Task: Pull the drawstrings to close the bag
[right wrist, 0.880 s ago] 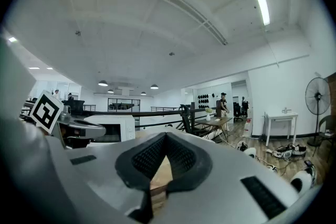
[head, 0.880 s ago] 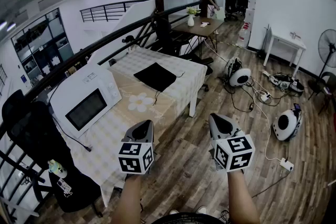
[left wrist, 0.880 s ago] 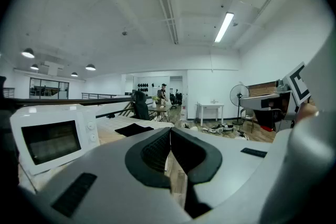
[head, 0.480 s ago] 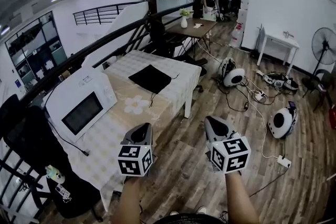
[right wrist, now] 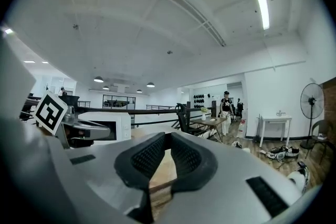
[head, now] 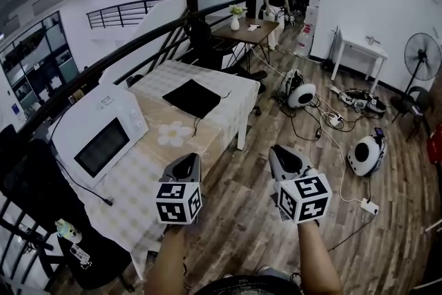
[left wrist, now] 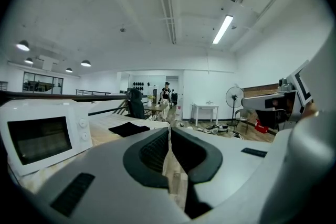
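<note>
A table (head: 141, 173) under a checked cloth (head: 231, 88) carries a white microwave (head: 97, 135) and, at two o'clock from it, a flat black bag (head: 191, 97).

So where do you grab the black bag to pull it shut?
By its thin strings, not the cloth. One string trails off the bag's near corner towards us, and another string pokes out at its right side. The bag lies flat on the table, so probably come from the near side and pinch each loose end.
</note>
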Demonstrator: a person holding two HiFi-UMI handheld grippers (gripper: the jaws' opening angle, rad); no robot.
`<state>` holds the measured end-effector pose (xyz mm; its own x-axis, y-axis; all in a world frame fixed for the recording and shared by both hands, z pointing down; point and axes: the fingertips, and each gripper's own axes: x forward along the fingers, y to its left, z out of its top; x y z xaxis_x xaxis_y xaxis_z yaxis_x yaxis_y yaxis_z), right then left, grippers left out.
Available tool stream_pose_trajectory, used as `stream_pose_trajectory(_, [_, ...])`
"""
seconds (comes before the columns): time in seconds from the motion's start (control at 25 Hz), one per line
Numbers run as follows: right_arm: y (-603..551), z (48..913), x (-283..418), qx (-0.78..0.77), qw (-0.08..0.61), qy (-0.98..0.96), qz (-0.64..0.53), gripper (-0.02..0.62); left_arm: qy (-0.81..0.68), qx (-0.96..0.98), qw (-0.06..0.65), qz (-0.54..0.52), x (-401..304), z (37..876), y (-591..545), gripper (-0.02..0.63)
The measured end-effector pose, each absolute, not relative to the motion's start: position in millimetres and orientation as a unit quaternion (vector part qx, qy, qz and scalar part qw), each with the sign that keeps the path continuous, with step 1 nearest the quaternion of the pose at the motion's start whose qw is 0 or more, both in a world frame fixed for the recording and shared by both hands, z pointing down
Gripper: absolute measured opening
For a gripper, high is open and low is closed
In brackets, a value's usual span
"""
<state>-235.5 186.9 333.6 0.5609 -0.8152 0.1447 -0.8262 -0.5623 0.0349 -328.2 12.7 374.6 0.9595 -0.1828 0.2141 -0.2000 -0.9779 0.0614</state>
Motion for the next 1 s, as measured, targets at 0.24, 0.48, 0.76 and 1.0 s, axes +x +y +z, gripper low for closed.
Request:
stream_pose_trajectory(0.24, [179.9,339.9,-218.3,0.885,0.054,-0.459,0.058,0.023,-0.099,0.989,0.048,0.102,-309.2,381.1,3.1,0.035])
stream_pose_trajectory(0.48, [169.0,349.9,-184.7,0.879,0.051,-0.47,0.062,0.032,-0.109,0.987,0.049,0.106,-278.8,387.3,-6.8,0.078])
stream_pose_trajectory(0.76, [154.9,356.7,-116.5,0.865,0.045,-0.496,0.064,0.072,-0.131,0.983,0.051,0.118,-218.9,396.6,-13.5,0.133])
stream_pose_trajectory(1.0, [141.3,361.3,-51.3,0.848,0.051,-0.522,0.072,0.101,-0.166,0.977,0.051,0.122,-166.1,396.4,-23.5,0.167])
